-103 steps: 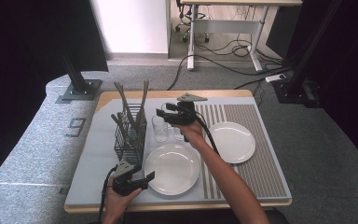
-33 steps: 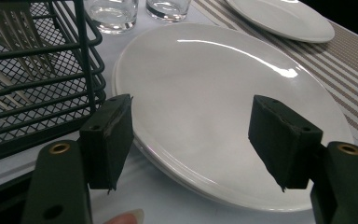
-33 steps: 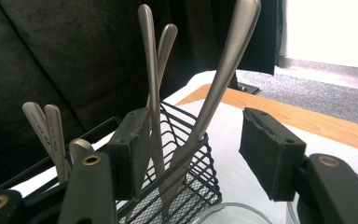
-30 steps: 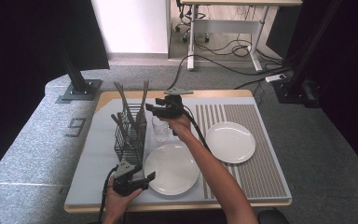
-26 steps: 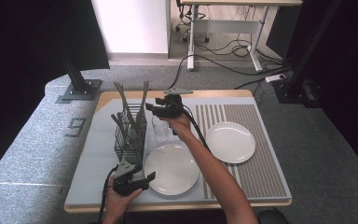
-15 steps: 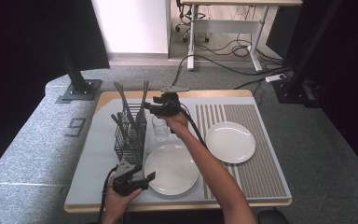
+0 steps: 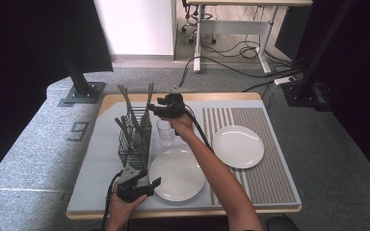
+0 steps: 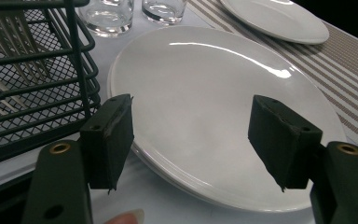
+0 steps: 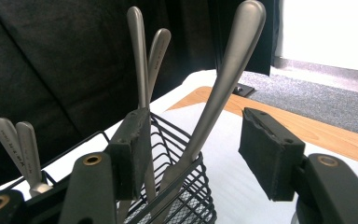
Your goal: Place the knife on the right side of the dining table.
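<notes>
A black wire cutlery basket [image 7: 134, 143] stands at the left of the grey mat and holds several upright metal utensils. My right gripper [image 7: 155, 109] hovers open at the basket's far right corner. In the right gripper view one long utensil handle [image 9: 224, 77] leans up between the spread jaws of that gripper [image 9: 200, 149], and neither pad clearly touches it. My left gripper [image 7: 151, 186] rests open near the table's front edge, and its jaws [image 8: 196, 140] straddle the rim of the near white plate [image 8: 214, 88] without touching it.
Two clear glasses [image 7: 165, 132] stand between the basket and the striped mat [image 7: 255, 173], under my right forearm. A second white plate [image 7: 238, 146] lies on the stripes. More handles [image 9: 140, 56] rise behind the near one. The wooden table edge [image 7: 125, 97] lies beyond the basket.
My right gripper has moved left and farther away, from above the glasses to the tall handles in the basket. The left gripper has stayed by the near plate.
</notes>
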The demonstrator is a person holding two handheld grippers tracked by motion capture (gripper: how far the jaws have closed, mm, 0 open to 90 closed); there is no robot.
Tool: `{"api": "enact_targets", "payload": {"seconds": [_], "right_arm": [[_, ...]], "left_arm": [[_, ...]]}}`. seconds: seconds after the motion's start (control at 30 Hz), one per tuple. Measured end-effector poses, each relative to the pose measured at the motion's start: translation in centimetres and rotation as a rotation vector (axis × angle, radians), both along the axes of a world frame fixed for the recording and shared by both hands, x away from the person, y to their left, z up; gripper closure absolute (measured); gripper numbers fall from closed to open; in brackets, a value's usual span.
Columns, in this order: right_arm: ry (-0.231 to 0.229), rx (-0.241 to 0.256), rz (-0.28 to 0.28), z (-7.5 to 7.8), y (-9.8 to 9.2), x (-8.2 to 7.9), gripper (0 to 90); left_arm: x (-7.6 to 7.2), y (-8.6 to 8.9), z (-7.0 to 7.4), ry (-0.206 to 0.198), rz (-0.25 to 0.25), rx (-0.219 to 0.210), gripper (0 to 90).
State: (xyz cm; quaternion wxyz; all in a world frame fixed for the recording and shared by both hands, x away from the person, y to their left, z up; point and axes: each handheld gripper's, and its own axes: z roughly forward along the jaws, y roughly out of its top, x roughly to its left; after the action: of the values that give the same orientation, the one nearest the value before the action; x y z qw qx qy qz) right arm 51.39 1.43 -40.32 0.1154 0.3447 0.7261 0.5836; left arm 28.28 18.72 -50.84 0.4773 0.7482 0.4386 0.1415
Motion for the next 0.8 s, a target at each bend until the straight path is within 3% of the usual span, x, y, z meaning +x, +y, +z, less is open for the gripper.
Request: {"api": "enact_targets", "payload": {"seconds": [0.8], "right_arm": [[0.009,0.003,-0.026,-0.1,0.5,1.5,44.0]], "left_arm": [[0.0,-0.1,-0.1,0.003,-0.004,0.011,31.0]]}}
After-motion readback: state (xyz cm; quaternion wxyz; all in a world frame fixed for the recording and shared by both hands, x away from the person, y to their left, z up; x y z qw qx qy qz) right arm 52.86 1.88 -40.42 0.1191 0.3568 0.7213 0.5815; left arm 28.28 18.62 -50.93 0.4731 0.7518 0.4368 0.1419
